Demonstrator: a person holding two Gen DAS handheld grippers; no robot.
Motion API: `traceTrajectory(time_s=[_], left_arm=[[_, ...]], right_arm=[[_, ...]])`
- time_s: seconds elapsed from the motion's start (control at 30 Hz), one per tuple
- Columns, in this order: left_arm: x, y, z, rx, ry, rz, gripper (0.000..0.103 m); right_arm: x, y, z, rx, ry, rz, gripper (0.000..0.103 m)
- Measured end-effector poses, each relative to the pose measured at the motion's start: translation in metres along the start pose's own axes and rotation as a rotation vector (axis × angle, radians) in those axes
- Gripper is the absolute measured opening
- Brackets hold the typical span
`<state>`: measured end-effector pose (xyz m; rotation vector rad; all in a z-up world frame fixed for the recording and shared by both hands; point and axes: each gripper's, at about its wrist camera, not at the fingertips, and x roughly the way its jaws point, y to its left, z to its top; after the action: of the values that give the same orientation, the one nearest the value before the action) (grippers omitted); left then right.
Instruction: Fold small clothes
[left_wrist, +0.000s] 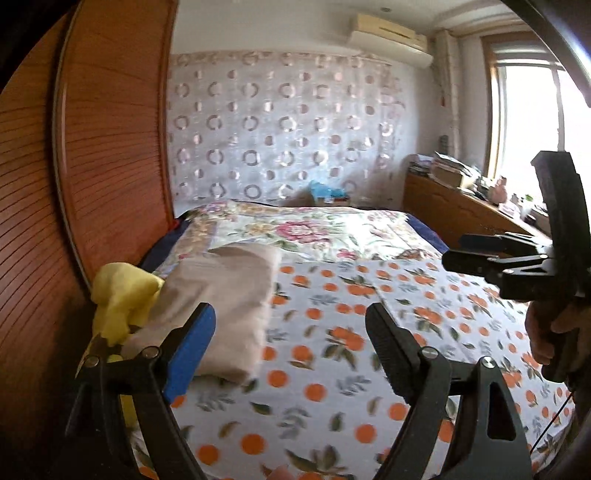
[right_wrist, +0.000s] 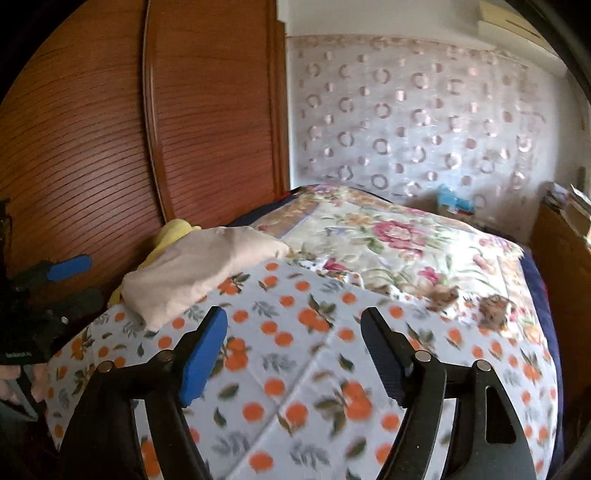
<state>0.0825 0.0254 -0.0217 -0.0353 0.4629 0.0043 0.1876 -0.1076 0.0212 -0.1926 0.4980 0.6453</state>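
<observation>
A folded beige garment (left_wrist: 229, 306) lies on the orange-print bedspread (left_wrist: 332, 362) at the bed's left side, with a yellow cloth (left_wrist: 118, 295) bunched behind it against the wardrobe. My left gripper (left_wrist: 291, 347) is open and empty, just right of the beige garment's near end. The right wrist view shows the same beige garment (right_wrist: 195, 269) and the yellow cloth (right_wrist: 173, 230) at the left. Over bare bedspread (right_wrist: 295, 369) my right gripper (right_wrist: 295, 350) is open with nothing between its fingers. The right gripper (left_wrist: 480, 251) also shows at the right edge of the left wrist view, a hand on its handle.
A wooden slatted wardrobe (left_wrist: 92, 155) stands close along the bed's left side. A floral quilt (left_wrist: 306, 229) covers the far half of the bed. A cluttered wooden cabinet (left_wrist: 454, 199) stands at the right under a window (left_wrist: 528, 118). A curtain (left_wrist: 280, 125) hangs on the far wall.
</observation>
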Motion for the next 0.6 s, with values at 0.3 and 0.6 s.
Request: traceTrajectory(time_s=[0.3,0.6], left_arm=[[-0.02,-0.049,0.005,0.047,-0.026,-0.052,0.084],[-0.055,-0.076,0.023,0.041,-0.077,-0.047,0.084]], right_arm=[[-0.074,0.009,-0.034,0.107,-0.056,-0.116,0.083],[-0.15,0.033,-0.048,0.183,-0.163,-0.238,0.083]])
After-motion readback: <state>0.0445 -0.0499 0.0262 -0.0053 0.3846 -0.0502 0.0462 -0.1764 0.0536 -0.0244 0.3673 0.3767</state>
